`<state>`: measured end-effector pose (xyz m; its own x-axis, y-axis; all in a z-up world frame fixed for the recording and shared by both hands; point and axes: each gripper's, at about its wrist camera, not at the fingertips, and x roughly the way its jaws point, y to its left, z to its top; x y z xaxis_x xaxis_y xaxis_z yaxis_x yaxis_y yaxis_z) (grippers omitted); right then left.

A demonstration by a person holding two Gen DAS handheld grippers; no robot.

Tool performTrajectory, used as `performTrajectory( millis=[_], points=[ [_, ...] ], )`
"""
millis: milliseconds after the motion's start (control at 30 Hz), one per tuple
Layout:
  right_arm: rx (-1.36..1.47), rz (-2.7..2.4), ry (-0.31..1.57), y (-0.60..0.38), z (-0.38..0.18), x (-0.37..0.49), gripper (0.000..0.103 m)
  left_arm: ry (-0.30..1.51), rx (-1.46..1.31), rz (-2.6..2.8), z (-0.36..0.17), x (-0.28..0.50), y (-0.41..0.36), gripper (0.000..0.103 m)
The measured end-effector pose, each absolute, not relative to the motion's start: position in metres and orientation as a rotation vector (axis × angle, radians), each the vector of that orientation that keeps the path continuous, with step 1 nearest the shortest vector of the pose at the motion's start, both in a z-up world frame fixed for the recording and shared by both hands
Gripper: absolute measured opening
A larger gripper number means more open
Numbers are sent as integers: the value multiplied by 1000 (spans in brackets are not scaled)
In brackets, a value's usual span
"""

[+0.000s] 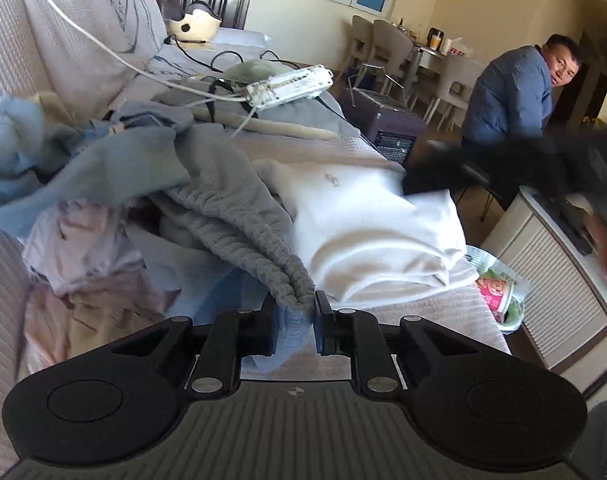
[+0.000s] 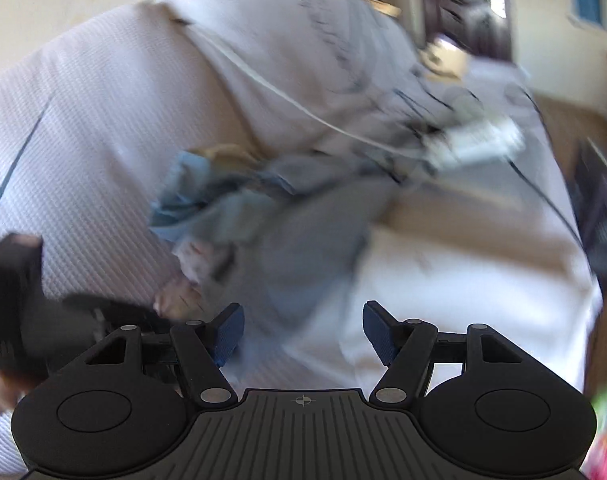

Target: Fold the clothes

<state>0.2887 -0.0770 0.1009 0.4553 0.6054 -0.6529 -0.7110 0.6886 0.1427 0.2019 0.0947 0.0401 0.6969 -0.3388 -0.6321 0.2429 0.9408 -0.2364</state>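
At the bottom centre of the left wrist view, the left gripper (image 1: 296,306) has its jaws pinched together on the ribbed hem of a grey knitted garment (image 1: 239,220), with a fold of light blue cloth (image 1: 293,322) showing between the pads just below the hem. From that pinch the grey knit runs up and to the left into a heap of unfolded clothes (image 1: 103,184) on the pale quilted sofa seat (image 1: 7,320): blue-grey fabric above it, pinkish fabric at lower left. Just right of the grip lies a white sweatshirt (image 1: 367,216), loosely bunched, resting against the grey knit.

In the blurred right wrist view, the right gripper (image 2: 303,334) has its blue-padded fingers (image 2: 228,334) apart with nothing between them; it hangs above the same grey and blue pile, and the left gripper shows dark at the left edge.

Further up the sofa sit a white power strip (image 1: 291,84) and its cables. A person in a blue jacket (image 1: 511,96) sits at upper right.

By the look of it, the folding has barely begun: no garment lies flat or stacked, and one piece is only now being gripped for pulling out of the heap.
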Motion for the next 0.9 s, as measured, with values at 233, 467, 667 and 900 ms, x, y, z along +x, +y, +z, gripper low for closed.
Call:
performTrajectory(
  millis=[233, 467, 667, 900],
  points=[
    [-425, 890, 748, 29, 72, 292, 67, 752, -195, -370, 24, 201, 100, 15],
    [-628, 823, 735, 86, 34, 306, 50, 747, -227, -408, 20, 201, 103, 15],
    [-638, 748, 807, 102, 21, 331, 44, 751, -224, -416, 17, 205, 98, 16],
    [-692, 681, 866, 114, -8, 337, 31, 756, -237, -412, 14, 202, 97, 16]
  ],
)
